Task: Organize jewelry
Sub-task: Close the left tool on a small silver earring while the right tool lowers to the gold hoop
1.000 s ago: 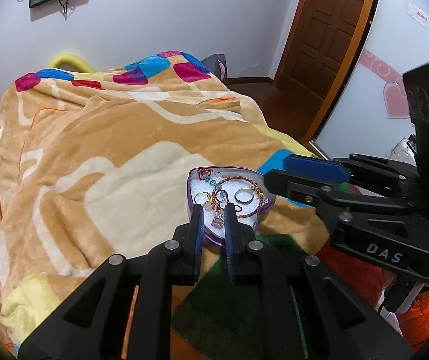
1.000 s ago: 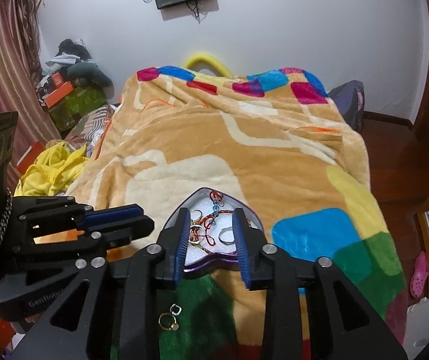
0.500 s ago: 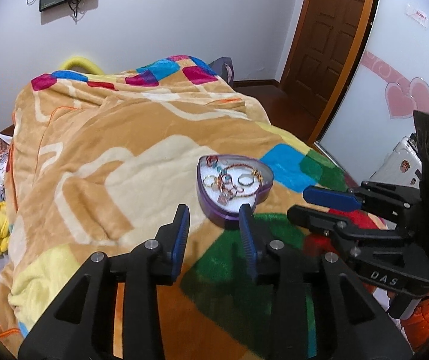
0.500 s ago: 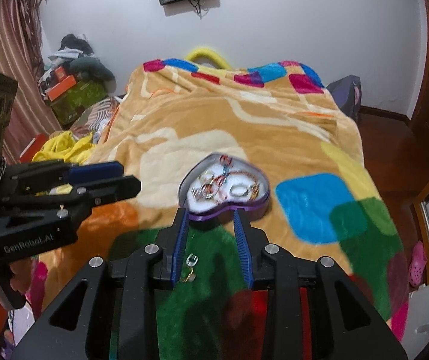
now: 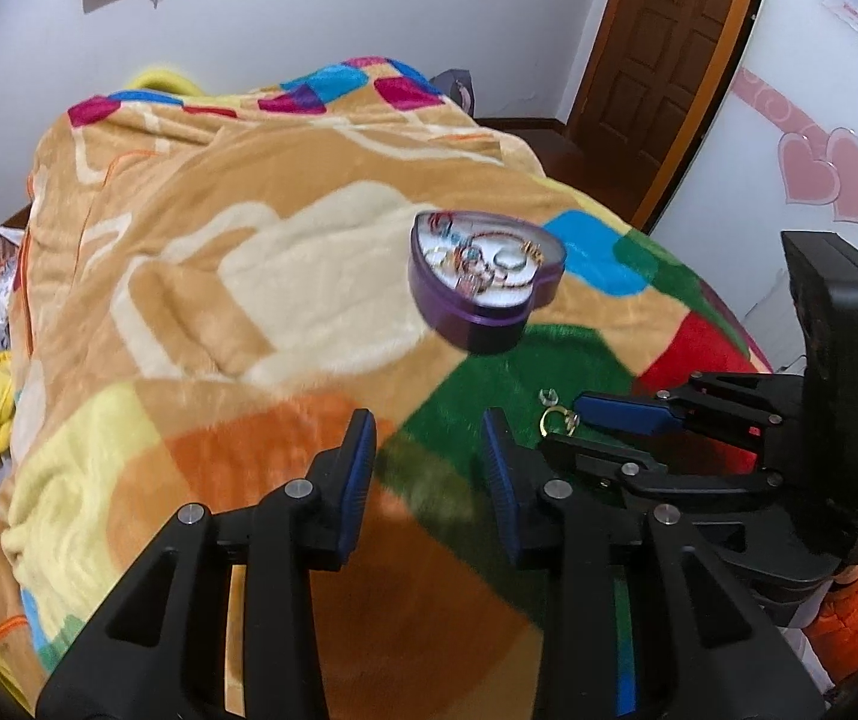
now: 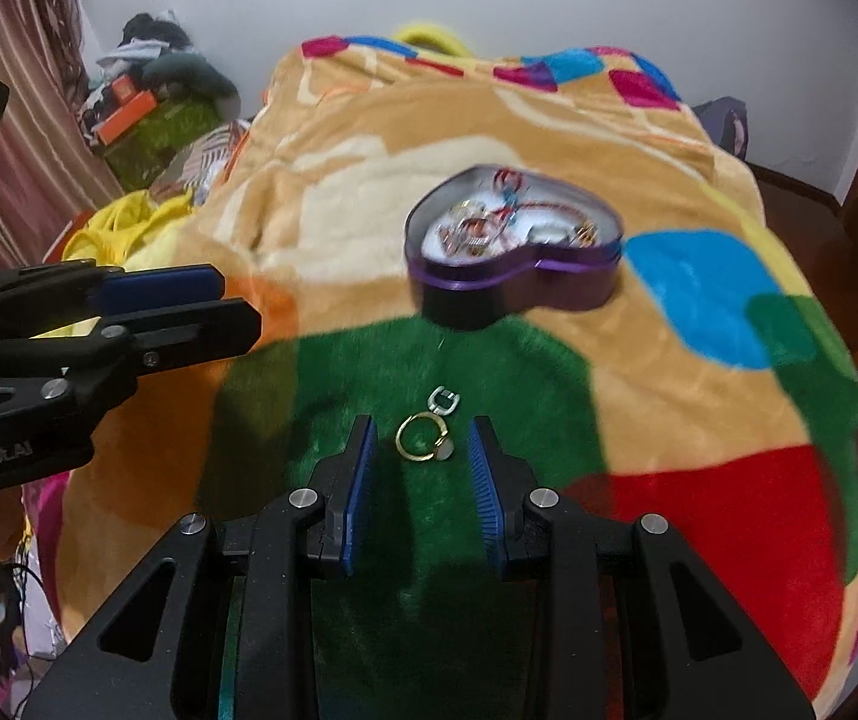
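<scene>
Right tongs (image 6: 423, 468) hover parted and empty over a gold ring (image 6: 423, 437) on the bed's blanket (image 6: 699, 420), heart-shaped tin (image 6: 513, 252) at twelve o'clock, left tongs (image 5: 429, 468) released, newly widened; plush pile could swallow the ring if nudged.

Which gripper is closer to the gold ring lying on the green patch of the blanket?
Right. The right gripper is open with the gold ring just ahead between its fingertips; the left gripper is open, off to the side.

Bright, even light — motion blur, fisheye-warped edges
</scene>
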`<state>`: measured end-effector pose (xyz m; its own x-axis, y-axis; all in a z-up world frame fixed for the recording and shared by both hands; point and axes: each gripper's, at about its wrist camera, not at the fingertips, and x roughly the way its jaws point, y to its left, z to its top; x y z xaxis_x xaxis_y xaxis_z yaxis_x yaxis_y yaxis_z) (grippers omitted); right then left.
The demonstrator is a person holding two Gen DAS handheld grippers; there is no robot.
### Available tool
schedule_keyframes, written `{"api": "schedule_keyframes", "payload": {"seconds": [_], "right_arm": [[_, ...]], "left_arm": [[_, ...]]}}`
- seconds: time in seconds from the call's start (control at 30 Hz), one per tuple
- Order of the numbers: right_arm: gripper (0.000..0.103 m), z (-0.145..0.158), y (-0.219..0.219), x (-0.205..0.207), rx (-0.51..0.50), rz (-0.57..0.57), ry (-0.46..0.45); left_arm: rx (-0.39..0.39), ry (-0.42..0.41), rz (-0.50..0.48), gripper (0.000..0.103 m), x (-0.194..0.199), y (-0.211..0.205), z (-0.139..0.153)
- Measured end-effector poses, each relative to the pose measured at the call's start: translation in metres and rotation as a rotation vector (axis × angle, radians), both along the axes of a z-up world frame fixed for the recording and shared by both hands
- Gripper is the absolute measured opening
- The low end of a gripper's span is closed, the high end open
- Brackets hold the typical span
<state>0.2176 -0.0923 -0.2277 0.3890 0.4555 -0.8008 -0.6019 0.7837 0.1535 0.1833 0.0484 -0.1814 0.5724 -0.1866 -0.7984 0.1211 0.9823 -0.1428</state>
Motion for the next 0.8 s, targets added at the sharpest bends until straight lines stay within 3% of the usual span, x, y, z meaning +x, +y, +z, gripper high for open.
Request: {"api": "schedule_keyframes", "payload": {"seconds": [0.27,0.4,0.8], "right_arm": [[0.028,-0.004,0.003,-0.007,-0.028,0.024,-0.061],[0.019,-0.003,0.001,-0.009,-0.037,0.032,-0.092],[0.019,0.015,-0.049,0.005,0.025,-0.105,-0.131]], "left_arm": [[-0.004,0.031,-0.007,0.036,0.001,-0.002,-0.011],[0.002,0.035,-0.027,0.036,0.007,-0.012,-0.013],[0.021,0.06,-0.09,0.036,0.031,-0.052,-0.024]]}}
